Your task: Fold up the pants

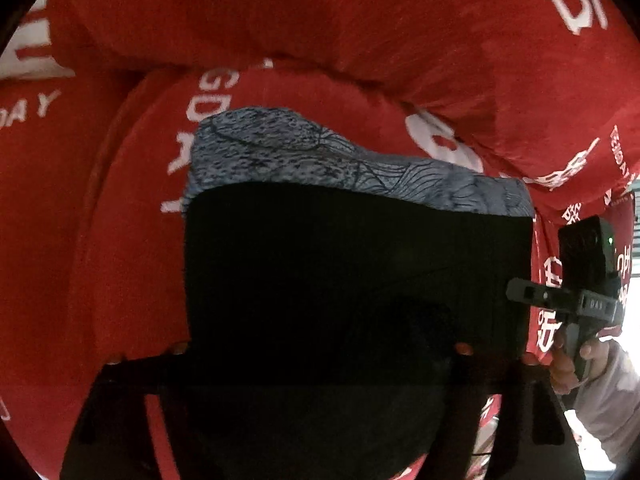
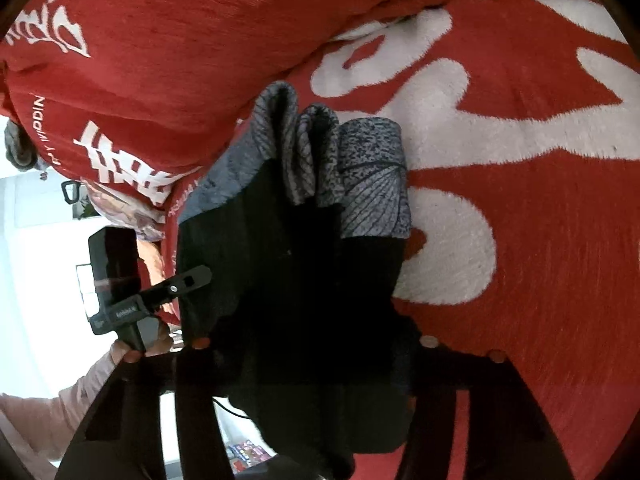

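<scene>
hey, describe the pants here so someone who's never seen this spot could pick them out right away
Everything rests on a big red blanket printed with white lettering. In the middle of it lie the pants, black cloth with a grey speckled and line-patterned band along the far end. They are the only dark thing on the red; the right gripper reaches their edge from the side.

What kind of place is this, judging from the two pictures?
Probably a home, on a bed or sofa. The black pants with a grey patterned band lie on a soft red blanket with white lettering, against a bulging red cushion. A bright room with white surfaces shows at the edge.
</scene>
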